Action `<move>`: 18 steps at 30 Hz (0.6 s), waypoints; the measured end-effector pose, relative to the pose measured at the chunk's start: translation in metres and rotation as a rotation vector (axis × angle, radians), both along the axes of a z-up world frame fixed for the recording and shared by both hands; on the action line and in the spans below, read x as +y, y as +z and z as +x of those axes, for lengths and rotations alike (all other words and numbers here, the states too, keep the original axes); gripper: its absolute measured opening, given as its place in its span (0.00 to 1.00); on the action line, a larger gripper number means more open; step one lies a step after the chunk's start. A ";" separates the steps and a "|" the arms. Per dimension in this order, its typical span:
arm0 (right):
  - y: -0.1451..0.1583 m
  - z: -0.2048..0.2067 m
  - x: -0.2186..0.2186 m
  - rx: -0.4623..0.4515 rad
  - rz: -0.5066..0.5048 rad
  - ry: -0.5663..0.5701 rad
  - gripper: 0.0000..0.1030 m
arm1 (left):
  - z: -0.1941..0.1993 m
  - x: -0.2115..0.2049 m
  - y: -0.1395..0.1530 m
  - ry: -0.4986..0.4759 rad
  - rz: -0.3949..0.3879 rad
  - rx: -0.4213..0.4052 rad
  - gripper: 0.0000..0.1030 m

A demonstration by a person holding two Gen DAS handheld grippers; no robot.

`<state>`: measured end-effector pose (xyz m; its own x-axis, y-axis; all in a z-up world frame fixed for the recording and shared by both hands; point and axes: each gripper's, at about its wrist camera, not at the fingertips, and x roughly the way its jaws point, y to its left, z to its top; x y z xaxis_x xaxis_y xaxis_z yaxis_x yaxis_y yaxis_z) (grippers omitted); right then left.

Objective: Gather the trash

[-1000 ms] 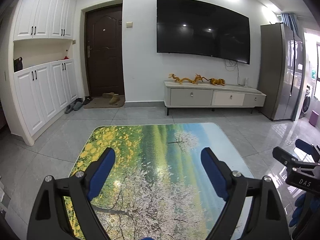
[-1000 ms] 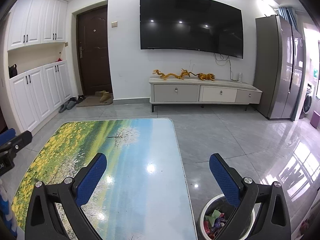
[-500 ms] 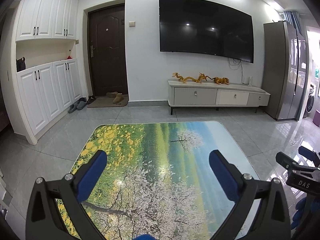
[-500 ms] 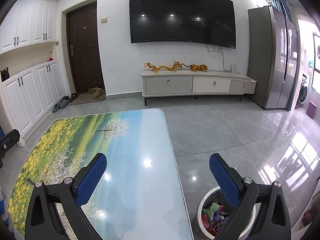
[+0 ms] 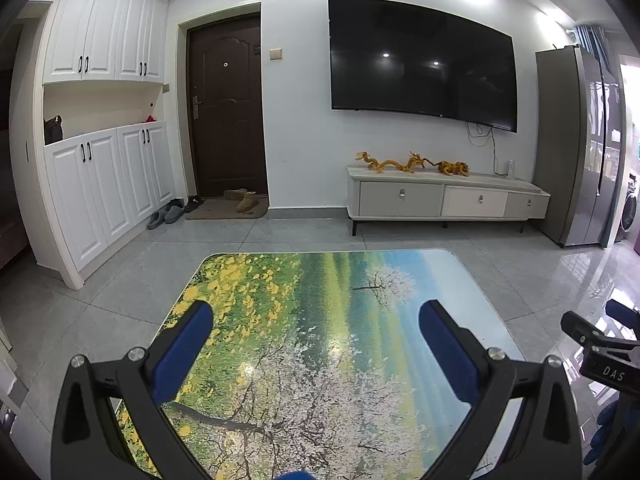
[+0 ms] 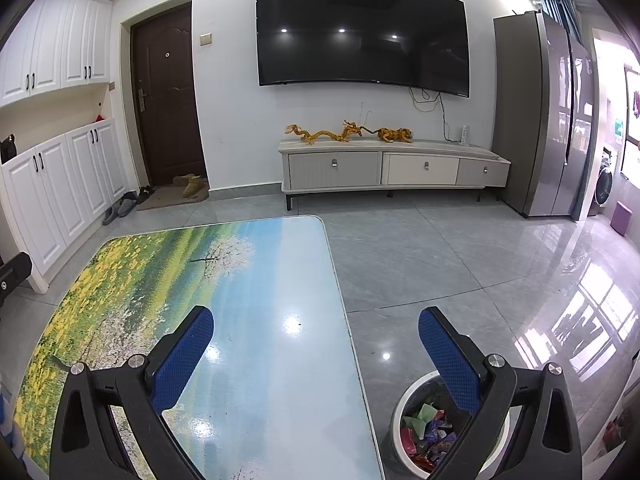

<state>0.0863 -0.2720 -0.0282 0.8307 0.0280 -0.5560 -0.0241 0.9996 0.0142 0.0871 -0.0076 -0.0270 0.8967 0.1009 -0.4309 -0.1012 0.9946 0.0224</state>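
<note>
left gripper (image 5: 316, 340) has just been opening; jaws wide, nothing between them. right gripper (image 6: 316, 340) jaws wide, empty. worktop (image 6: 260, 280) carries no visible trash; wrappers lie in the bin (image 6: 424, 432) at five o'clock. collection appears finished; next, check for strays.

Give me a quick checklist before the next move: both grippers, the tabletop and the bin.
1. Left gripper empty, jaws wide after just opening: ok.
2. Right gripper open, nothing between its pads: ok.
3. Table top in view shows no trash: ok.
4. Trash bin on the floor right of the table, upright, wrappers inside: ok.
5. Bin has room left: cannot tell, right gripper hides part of it.
6. Trash left on the floor: none visible; table's near edge is hidden.
</note>
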 end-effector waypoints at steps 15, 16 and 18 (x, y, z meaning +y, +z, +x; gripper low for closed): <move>0.002 -0.006 0.008 -0.010 -0.033 -0.011 1.00 | -0.005 0.013 -0.004 0.059 0.020 -0.005 1.00; 0.003 -0.006 0.008 -0.012 -0.036 -0.012 1.00 | -0.006 0.013 -0.004 0.062 0.022 -0.006 1.00; 0.004 -0.008 0.009 -0.017 -0.045 -0.016 1.00 | -0.006 0.015 -0.004 0.070 0.024 -0.008 1.00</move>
<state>0.0787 -0.2630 -0.0244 0.8403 -0.0096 -0.5420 -0.0084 0.9995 -0.0306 0.0808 0.0076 -0.0310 0.8906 0.1740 -0.4201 -0.1709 0.9842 0.0455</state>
